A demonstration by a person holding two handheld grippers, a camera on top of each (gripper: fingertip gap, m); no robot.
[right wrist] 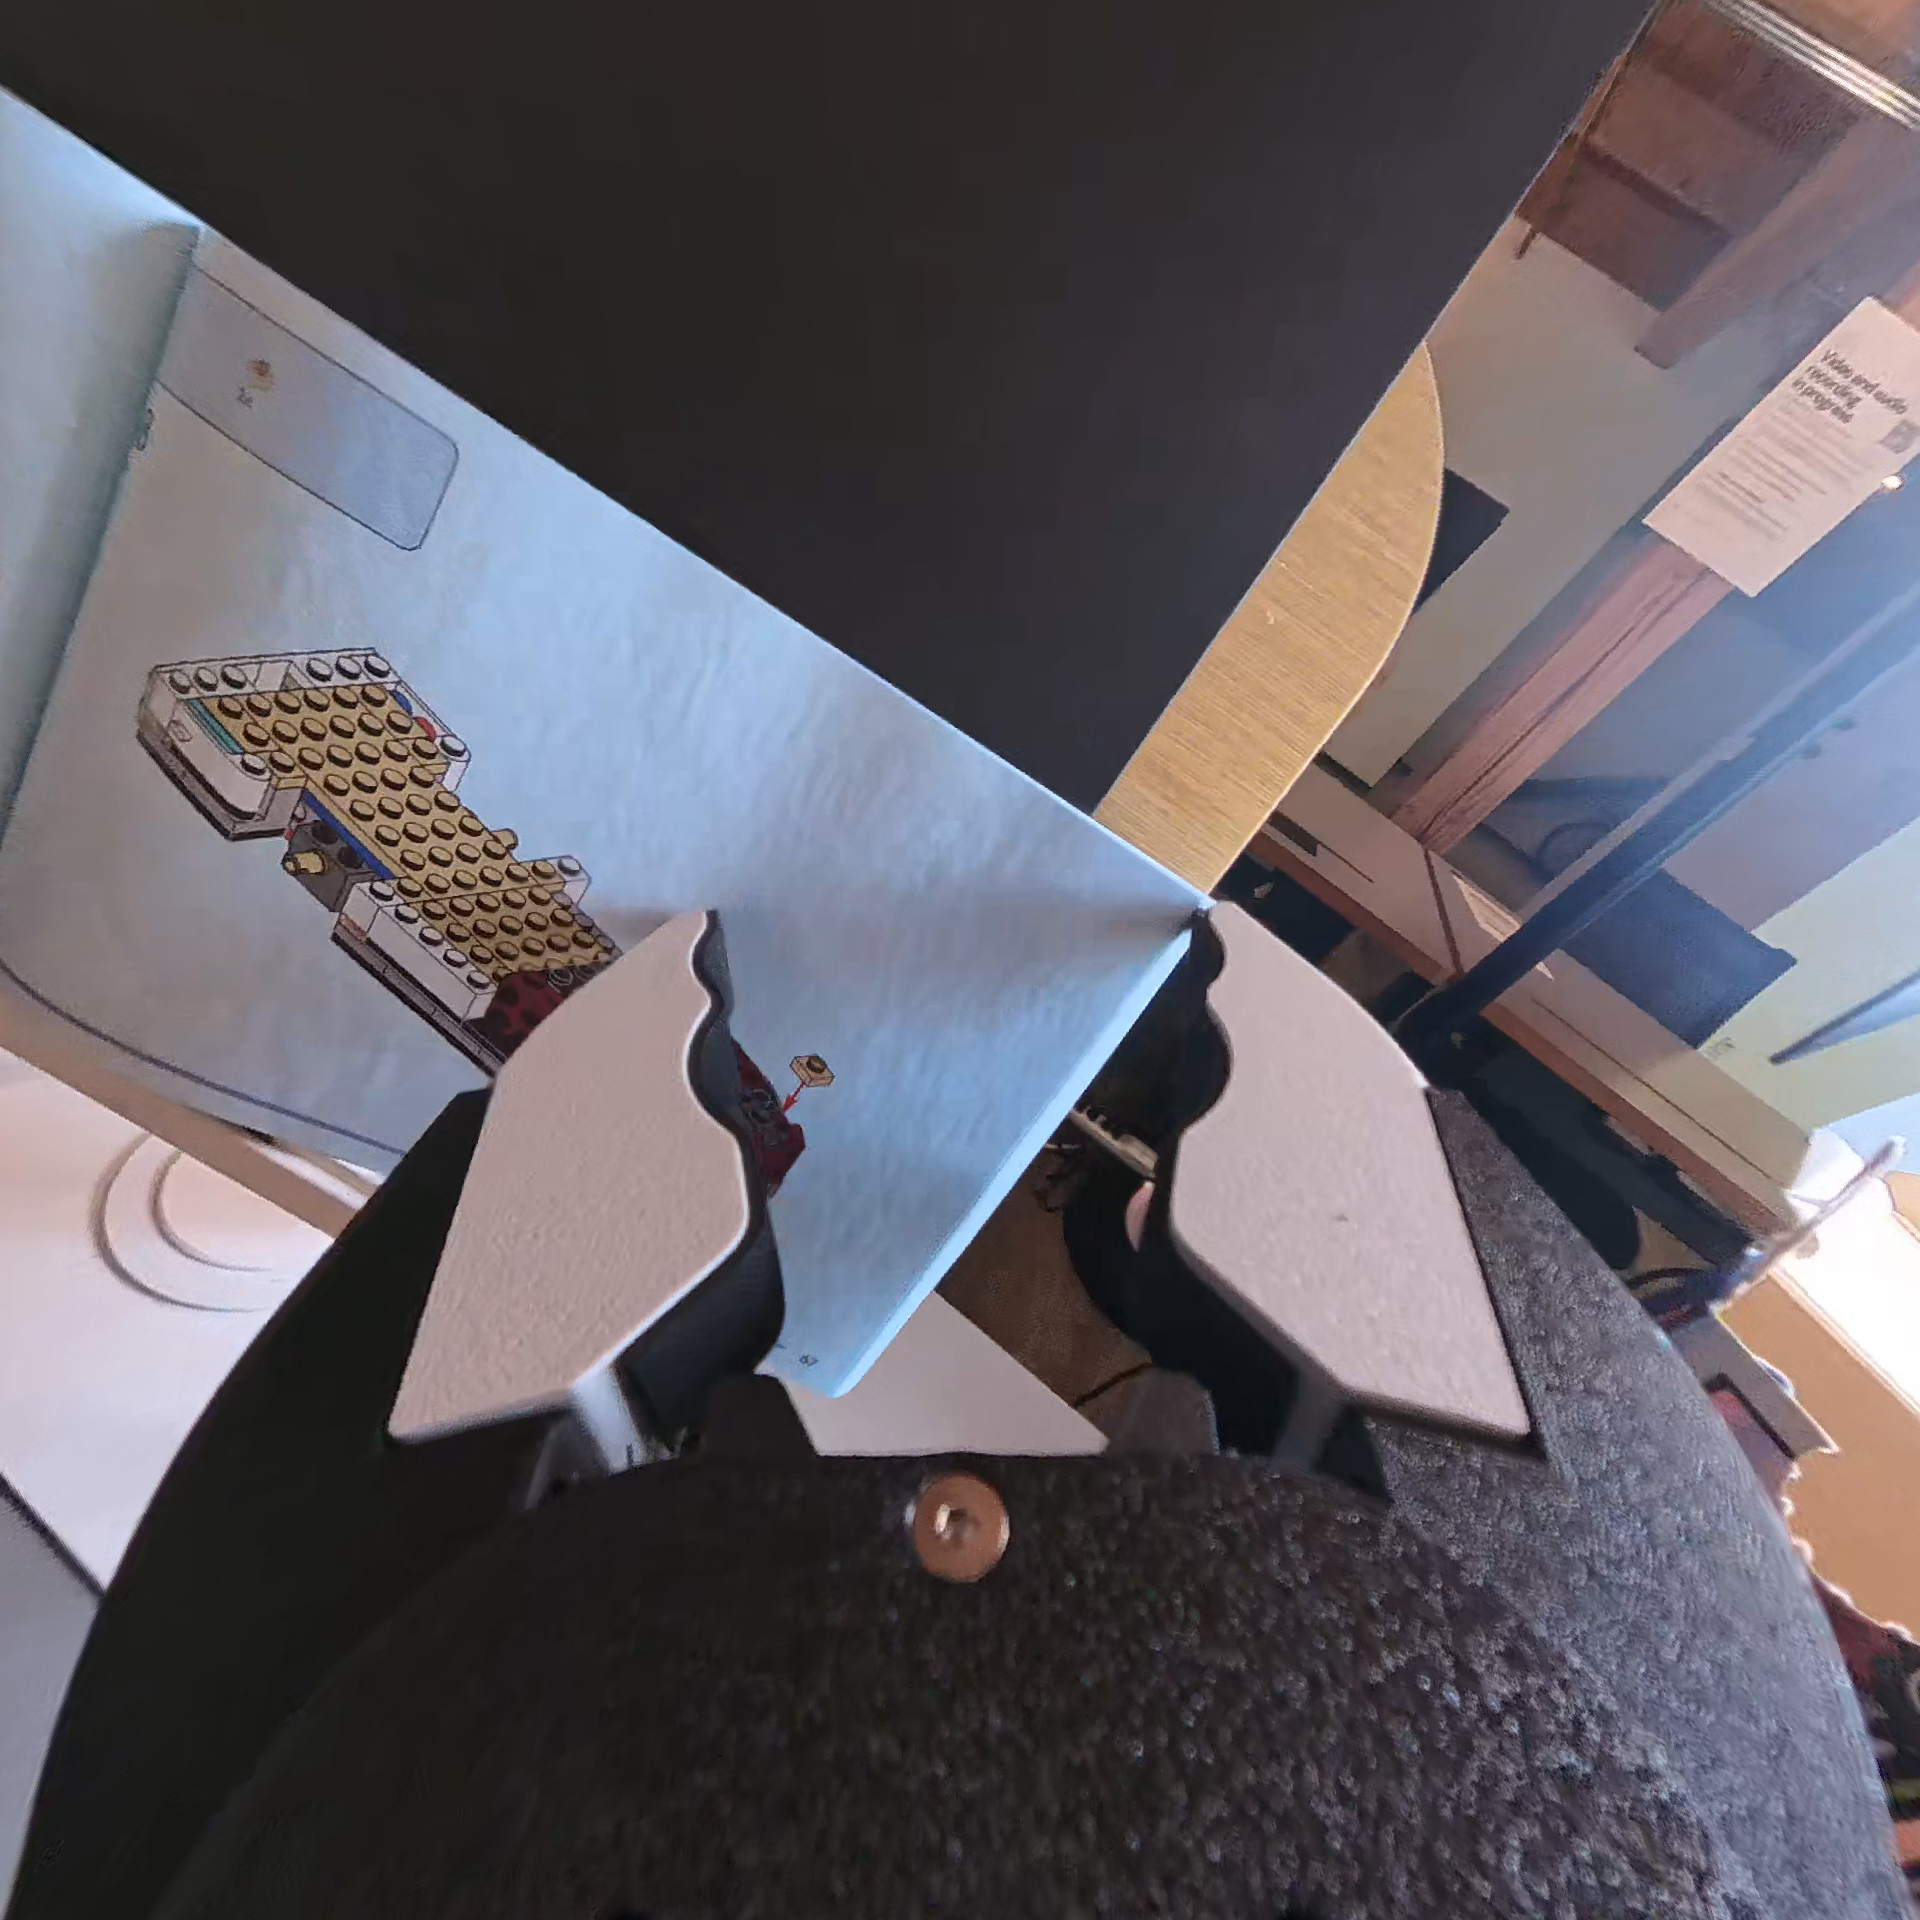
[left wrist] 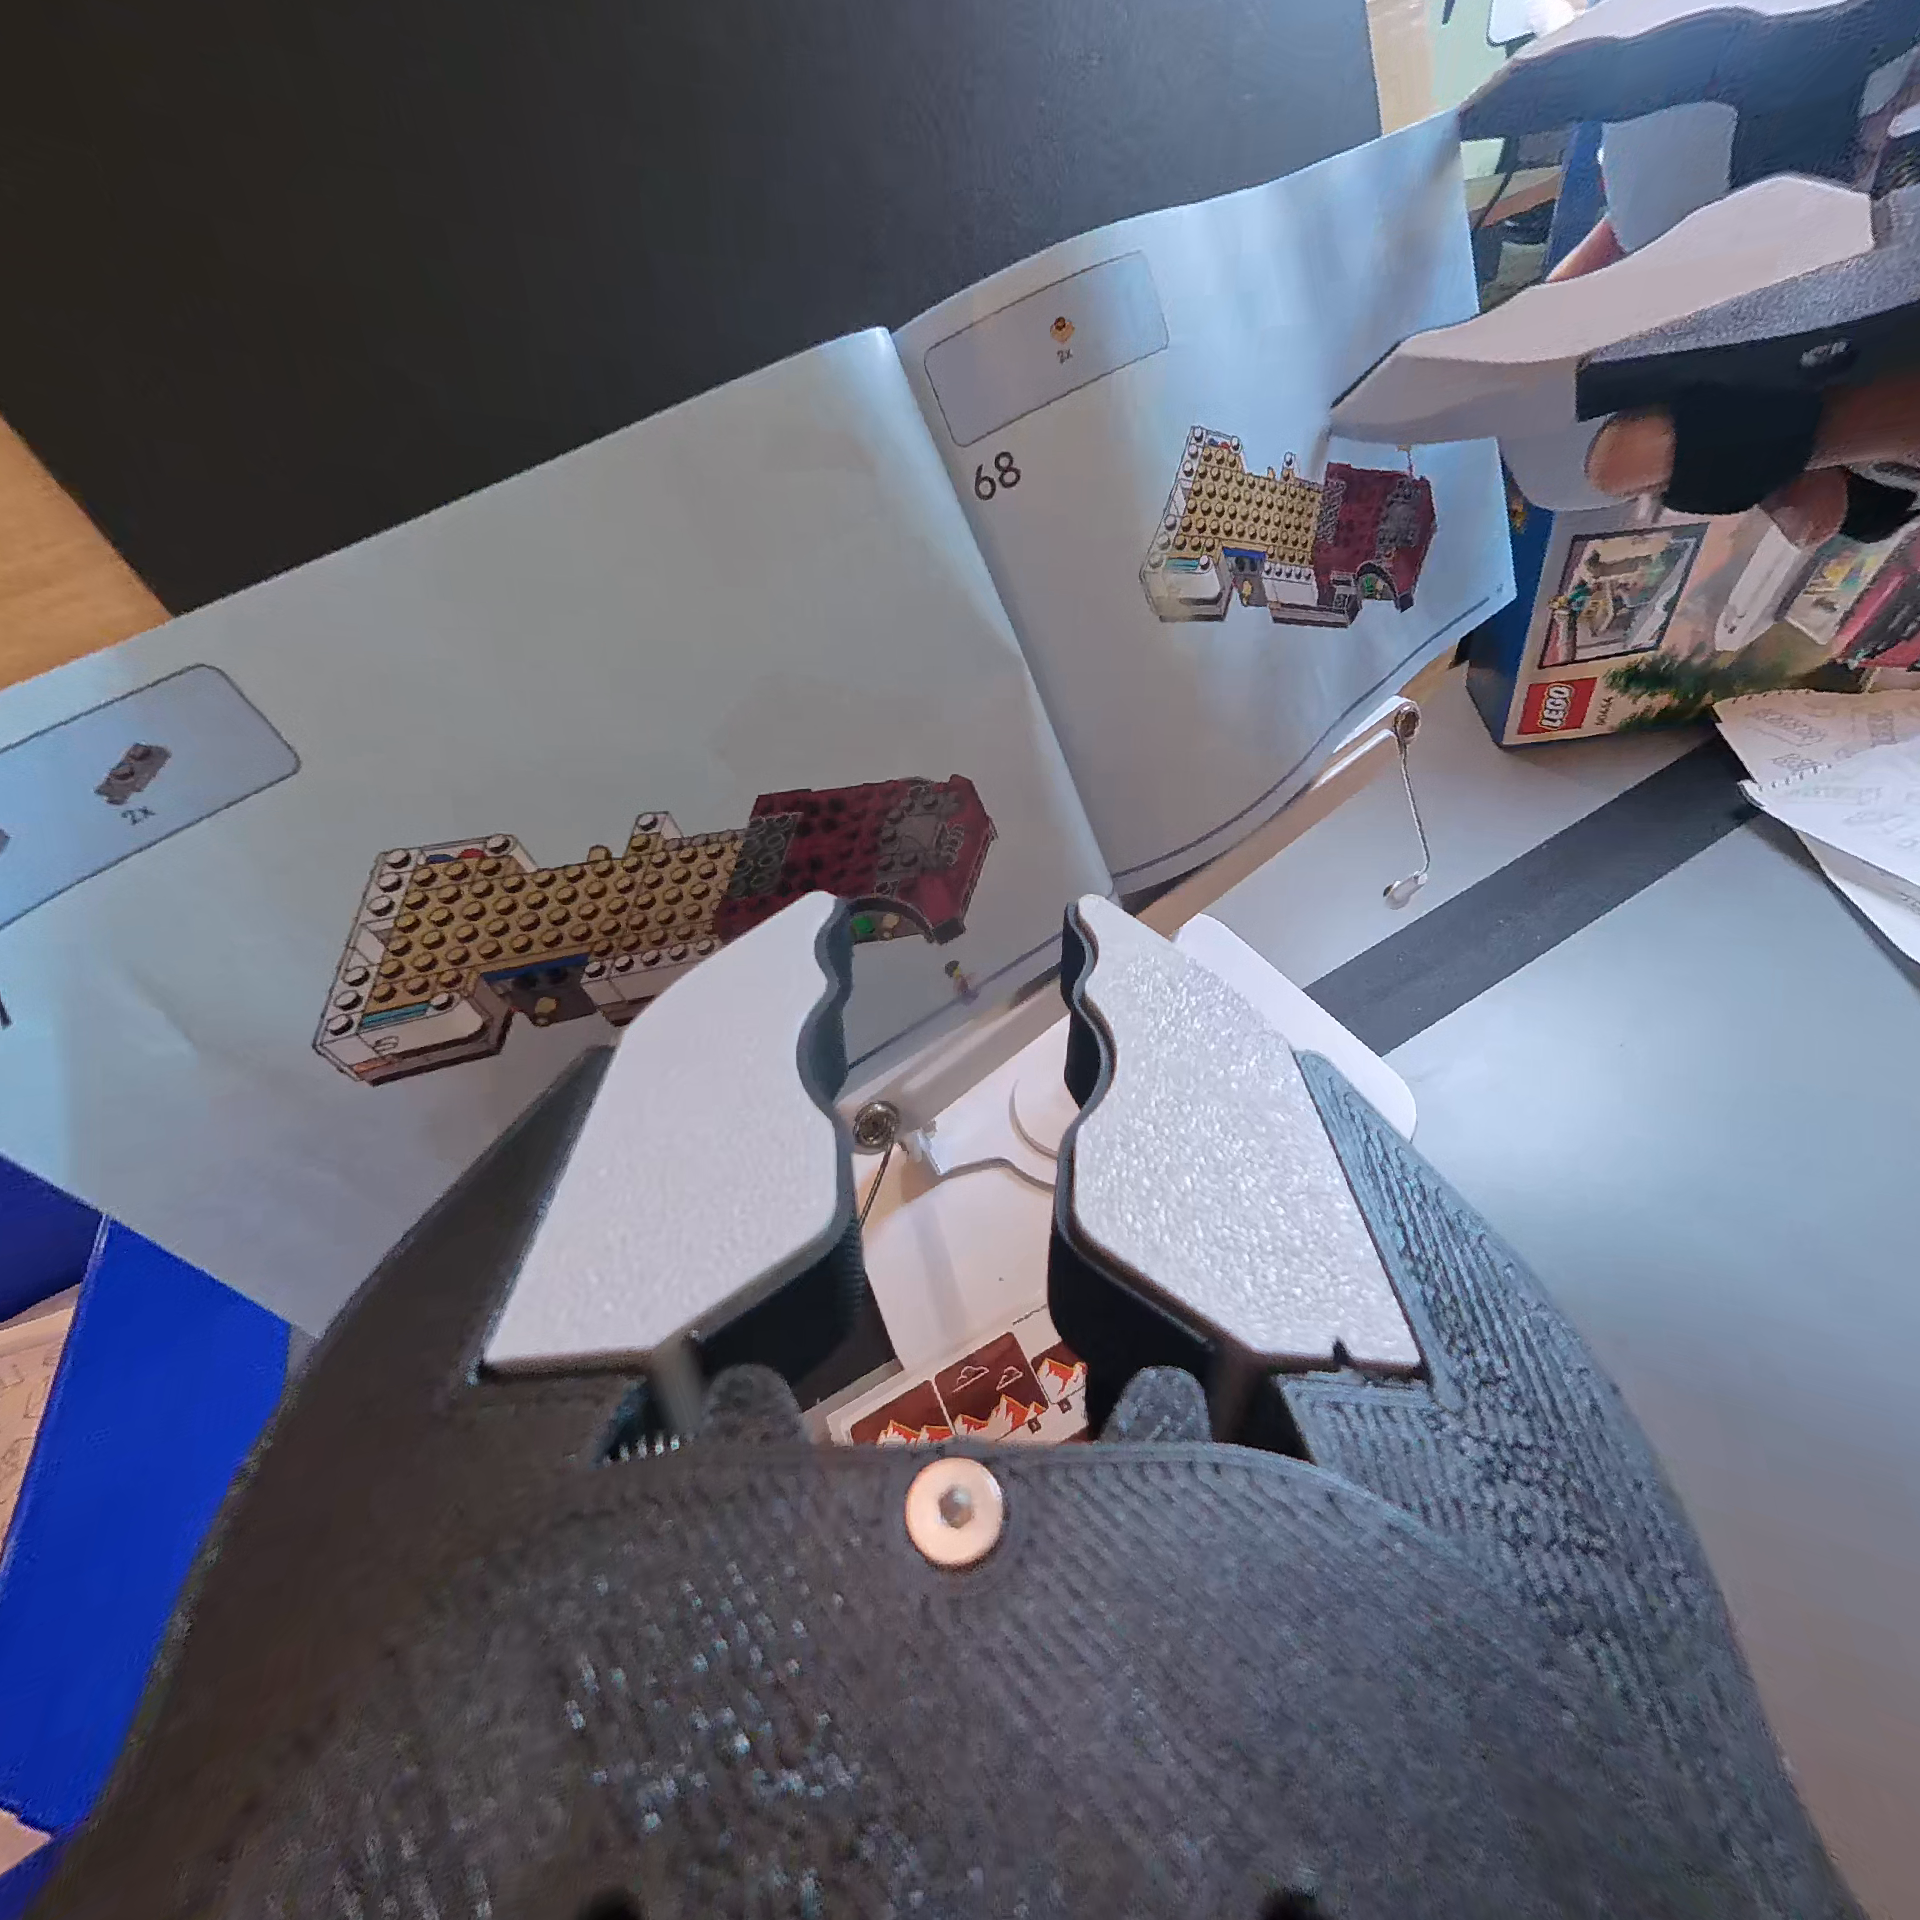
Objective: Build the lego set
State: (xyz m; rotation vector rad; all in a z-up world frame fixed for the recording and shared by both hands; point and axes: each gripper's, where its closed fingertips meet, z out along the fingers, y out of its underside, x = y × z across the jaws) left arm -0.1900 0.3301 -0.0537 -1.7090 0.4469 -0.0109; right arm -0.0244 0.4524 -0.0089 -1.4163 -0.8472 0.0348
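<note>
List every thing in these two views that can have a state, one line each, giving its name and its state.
Instruction booklet: open, propped on a stand.
Right-hand page: lifted, between the right tool's fingers, not clamped.
Left tool: open, nothing held, near the booklet's lower edge.
Right tool: open wide.
Toy box: lying on the table.

We see a pale blue instruction booklet (left wrist: 665,665) — open at a spread of brick-model drawings in tan, white and dark red — propped upright on a white stand (left wrist: 1226,852). Its right-hand page (right wrist: 914,935) curves away from the stand, its outer edge between the spread fingers of the right gripper (right wrist: 961,920). The left gripper (left wrist: 951,914) hovers, jaws apart, just before the booklet's lower edge.
</note>
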